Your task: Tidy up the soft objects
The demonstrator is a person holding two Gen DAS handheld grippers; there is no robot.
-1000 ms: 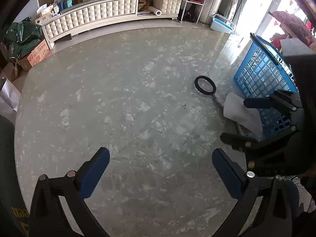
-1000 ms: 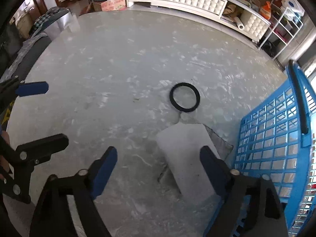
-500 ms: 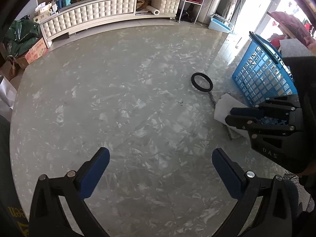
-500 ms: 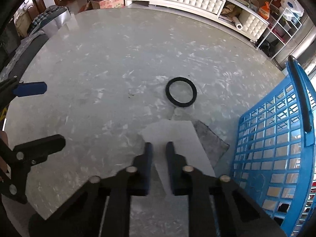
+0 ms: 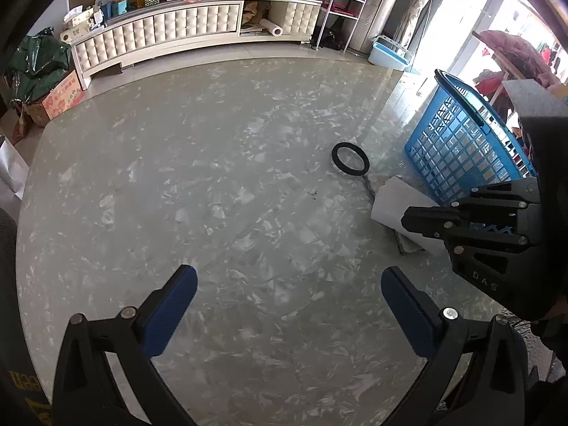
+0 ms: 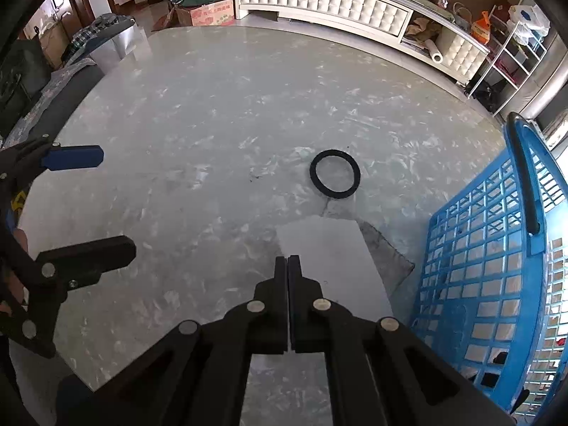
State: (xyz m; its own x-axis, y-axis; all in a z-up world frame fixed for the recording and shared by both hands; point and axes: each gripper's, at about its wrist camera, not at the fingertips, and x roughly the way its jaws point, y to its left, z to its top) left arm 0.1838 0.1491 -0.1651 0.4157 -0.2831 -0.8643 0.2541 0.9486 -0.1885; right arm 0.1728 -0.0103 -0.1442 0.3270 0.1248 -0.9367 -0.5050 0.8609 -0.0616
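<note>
Beside the blue basket (image 6: 497,259), the right gripper (image 6: 287,261) pinches the white foam block (image 6: 330,259) — lift cleanly over the rim; left gripper (image 5: 287,298) spread wide, empty.

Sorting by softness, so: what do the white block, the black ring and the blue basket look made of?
White block: likely foam, matte, crisp-edged. Black ring: probably rubber or foam, dull, no shine. Blue basket: rigid moulded plastic, glossy open lattice.
</note>
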